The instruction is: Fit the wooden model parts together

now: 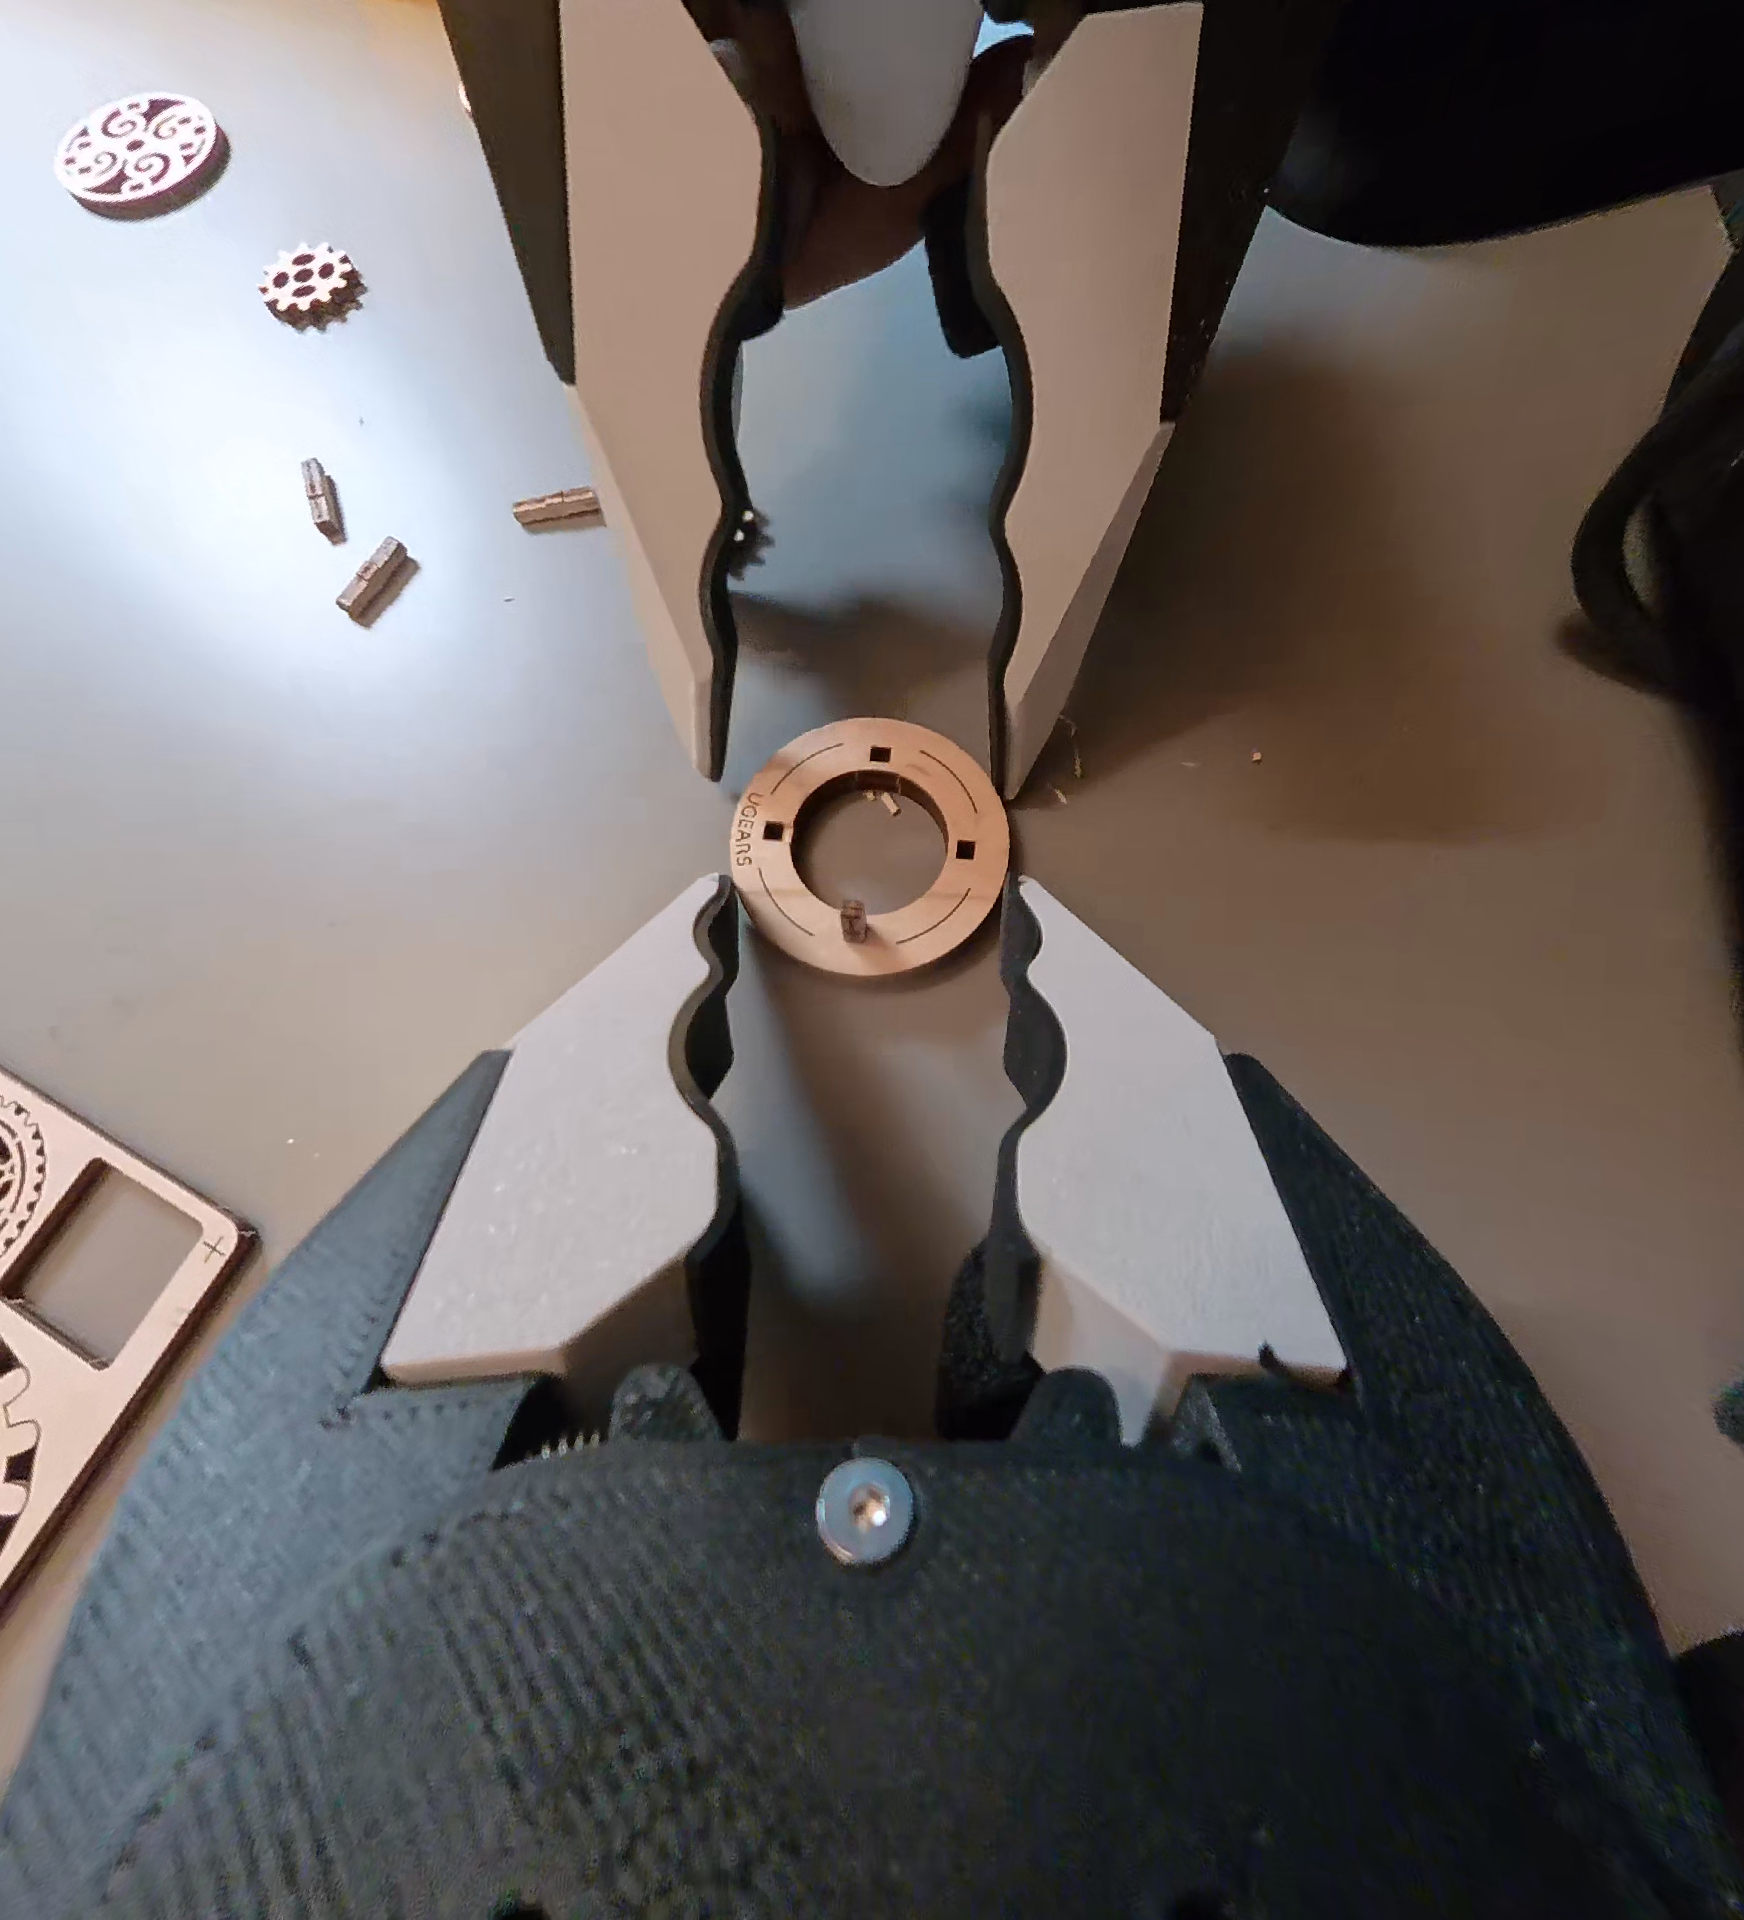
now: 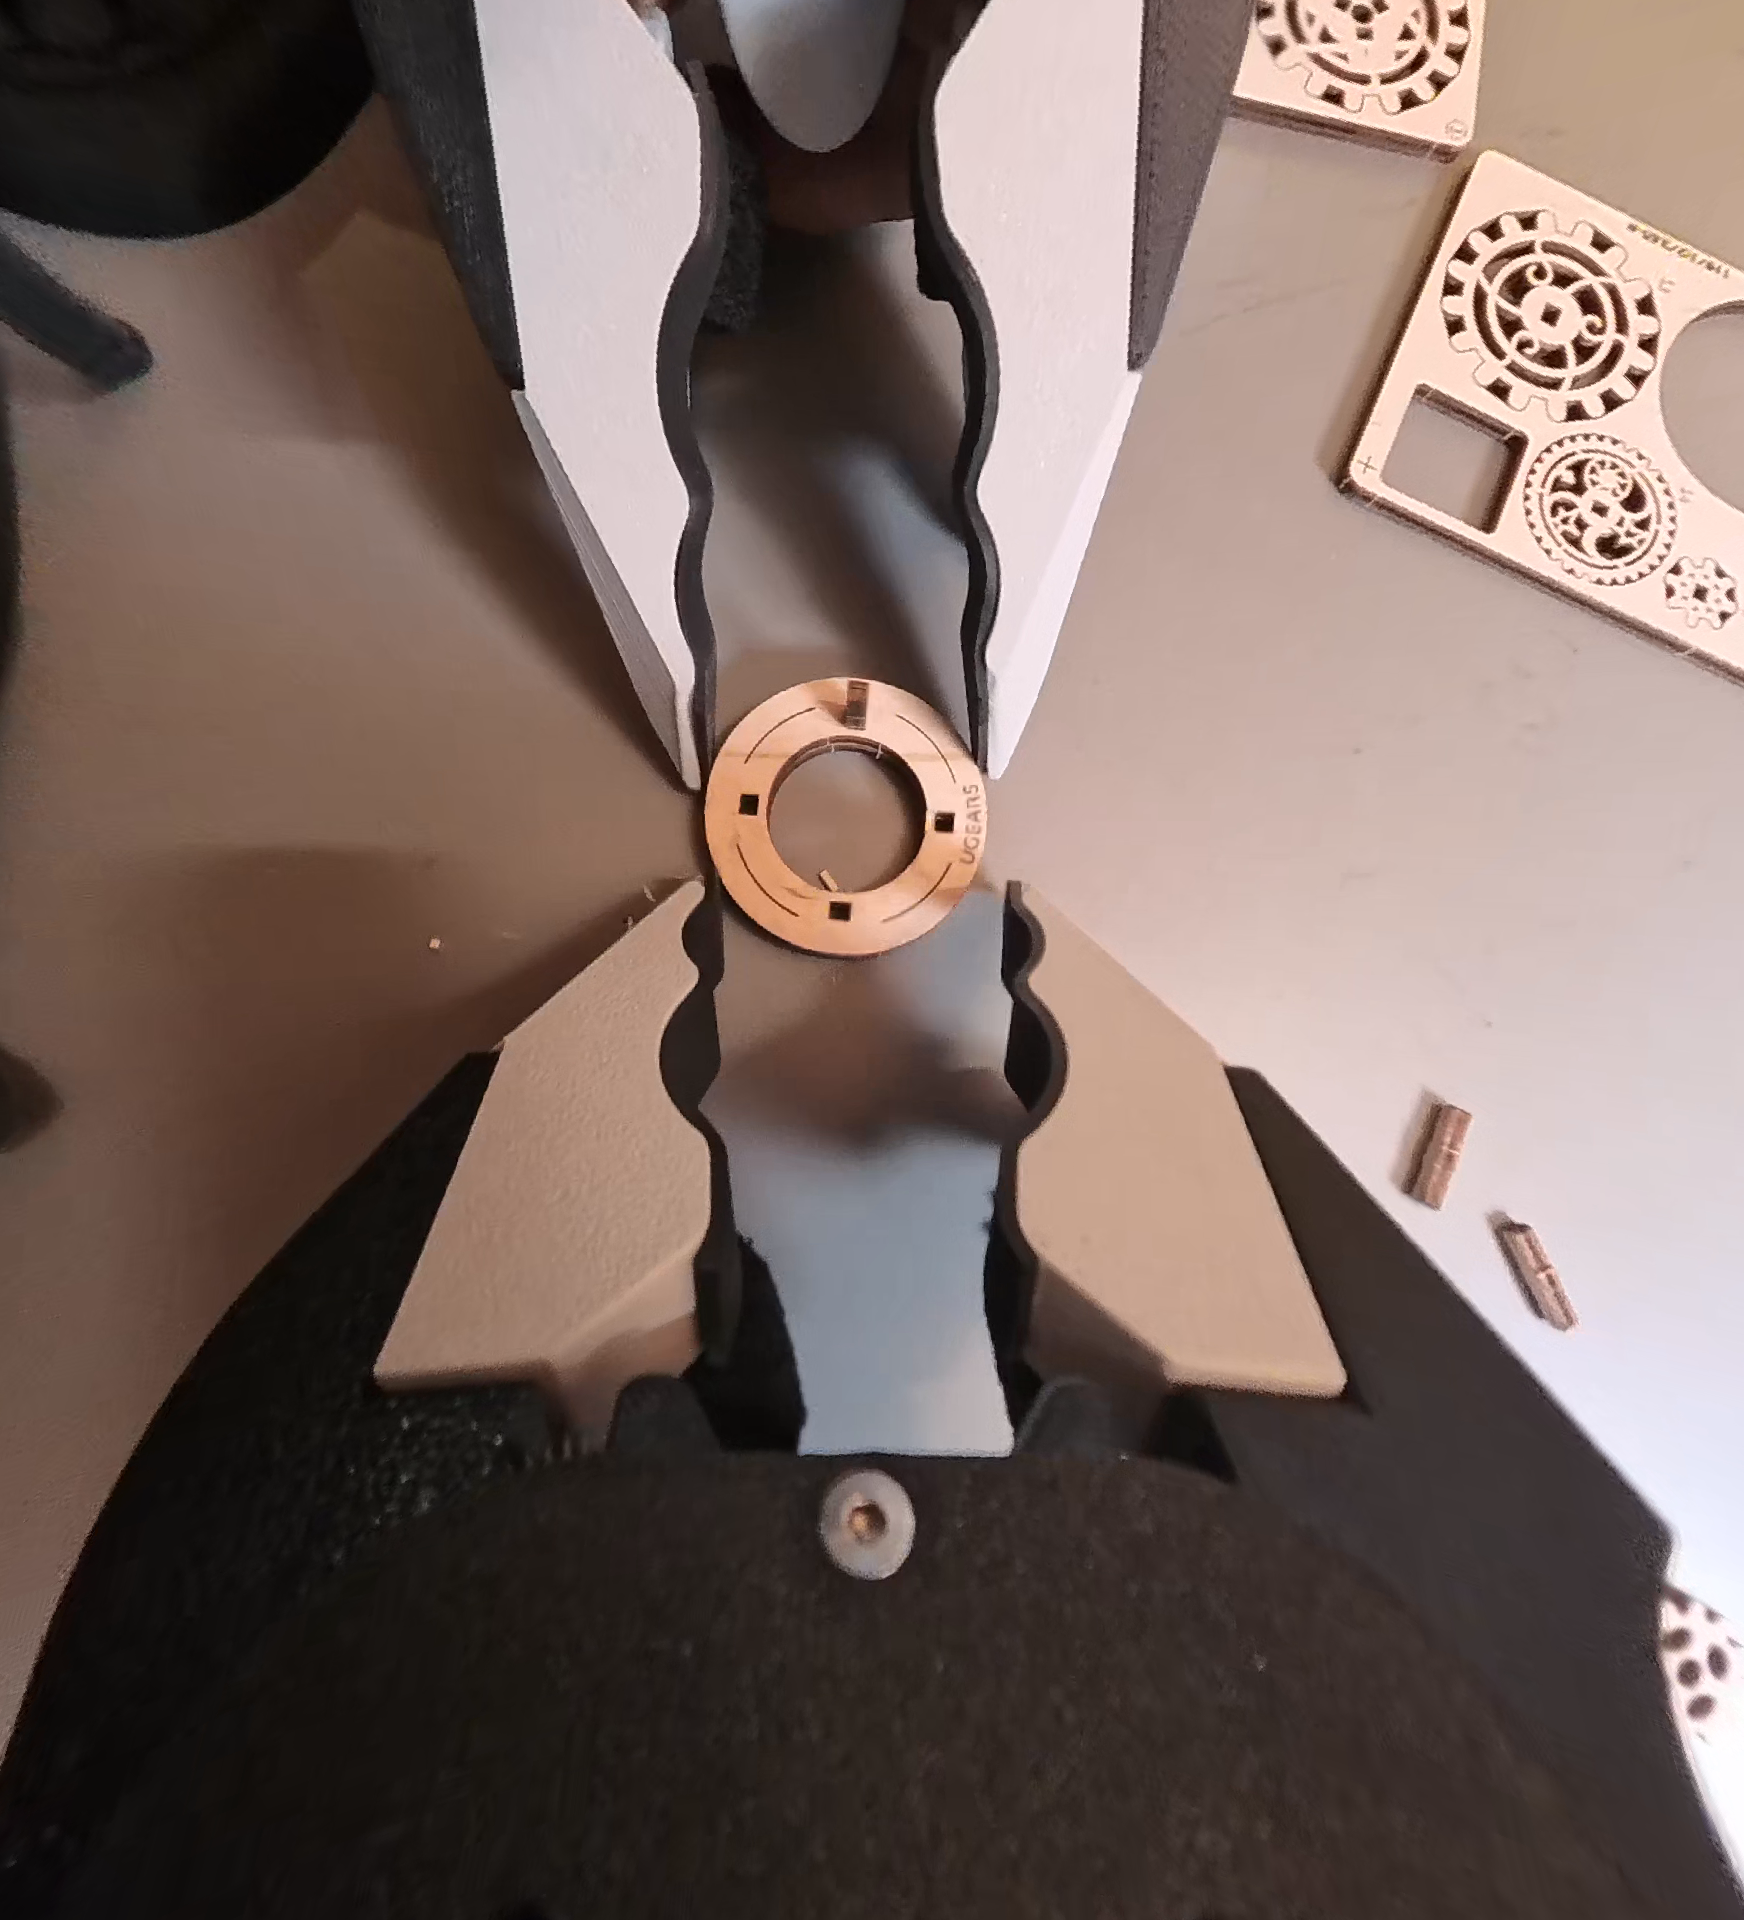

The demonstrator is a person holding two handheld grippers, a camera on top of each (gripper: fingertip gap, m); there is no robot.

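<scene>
So in the left wrist view, starting at the far left, there's a wooden parts sheet (image 1: 37, 1340) with fancy cut-out gears poking in at the lower left edge, then up in the upper left a round filigree disc (image 1: 141, 154) and a small gear (image 1: 311, 286) lying loose on the grey bench (image 1: 224, 831). A bit right of those, three little wooden pegs (image 1: 369, 580) are scattered, all apart from each other. Dead centre sits the wooden ring (image 1: 868, 860), flat on the bench, with square slots around it and one tiny peg standing in the slot nearest the camera. The left gripper (image 1: 868, 896) comes up from the bottom with its jaws spread wide, tips just at either side of the ring's near edge, not squeezing it. The right gripper (image 1: 863, 774) comes down from the top, also spread, tips by the ring's far edge. Flip to the right wrist view: same ring (image 2: 844, 855) in the middle, right gripper (image 2: 852, 896) from the bottom with its jaws apart, its left tip just beside the ring and its right tip a bit off it, left gripper (image 2: 842, 764) opposite, its tips touching or nearly touching the rim. Farther right, two pegs (image 2: 1436, 1155) lie at mid-right and the parts sheet (image 2: 1595, 416) sits upper right.
</scene>
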